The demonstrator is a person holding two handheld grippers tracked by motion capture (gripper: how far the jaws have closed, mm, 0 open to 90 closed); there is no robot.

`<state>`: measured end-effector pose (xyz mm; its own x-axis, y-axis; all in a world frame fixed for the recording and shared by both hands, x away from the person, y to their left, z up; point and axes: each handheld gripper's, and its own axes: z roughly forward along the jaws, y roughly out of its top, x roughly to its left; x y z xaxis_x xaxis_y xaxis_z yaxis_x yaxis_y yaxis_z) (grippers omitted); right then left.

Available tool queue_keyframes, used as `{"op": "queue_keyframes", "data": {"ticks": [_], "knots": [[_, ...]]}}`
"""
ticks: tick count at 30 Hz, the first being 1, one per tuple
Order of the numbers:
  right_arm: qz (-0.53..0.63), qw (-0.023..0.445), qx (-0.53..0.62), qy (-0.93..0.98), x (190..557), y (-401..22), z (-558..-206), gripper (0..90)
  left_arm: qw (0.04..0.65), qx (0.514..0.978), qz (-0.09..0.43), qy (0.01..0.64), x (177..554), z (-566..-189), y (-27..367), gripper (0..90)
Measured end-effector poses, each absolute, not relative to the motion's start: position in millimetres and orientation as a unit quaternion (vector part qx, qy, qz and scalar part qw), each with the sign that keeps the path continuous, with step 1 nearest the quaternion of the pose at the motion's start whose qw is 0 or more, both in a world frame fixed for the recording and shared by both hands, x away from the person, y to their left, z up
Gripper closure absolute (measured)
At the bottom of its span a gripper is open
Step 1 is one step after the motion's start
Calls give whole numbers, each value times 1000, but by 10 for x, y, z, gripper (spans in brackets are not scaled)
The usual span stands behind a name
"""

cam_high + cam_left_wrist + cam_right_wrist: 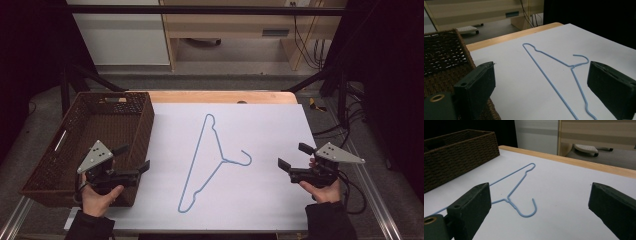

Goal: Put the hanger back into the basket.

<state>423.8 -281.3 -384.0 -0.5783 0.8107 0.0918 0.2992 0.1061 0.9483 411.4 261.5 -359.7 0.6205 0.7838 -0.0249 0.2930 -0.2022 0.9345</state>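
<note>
Where the white sheet (pixel 260 185) covers the wooden table (pixel 220 96), a light-blue wire hanger (pixel 202 160) lies flat near its middle, thin, triangular, with notched shoulders. Its hook (pixel 245 157) curls toward the right side, and its long bar runs from the far end to the near edge of the sheet. A brown woven basket (pixel 142 127) stands on the left, its right wall overlapping the sheet's left edge, well apart from the hanger. The left gripper (pixel 135 159) sits at the basket's near right corner, jaws spread wide, holding nothing. The right gripper (pixel 295 156) sits near the sheet's right edge, jaws likewise wide apart and empty. Bare sheet separates each gripper from the hanger on both sides.
</note>
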Motion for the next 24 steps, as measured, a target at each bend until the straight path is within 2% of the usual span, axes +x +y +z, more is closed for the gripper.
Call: {"op": "queue_keyframes", "data": {"ticks": [9,24], "knots": [[538,236,393,707,4235,-2796,-3840,51,507,748,234,357,4086,-3601,2417,90],[530,238,394,712,4232,-2752,-3837,53,478,788,202,332,4102,-3671,1861,112]]}}
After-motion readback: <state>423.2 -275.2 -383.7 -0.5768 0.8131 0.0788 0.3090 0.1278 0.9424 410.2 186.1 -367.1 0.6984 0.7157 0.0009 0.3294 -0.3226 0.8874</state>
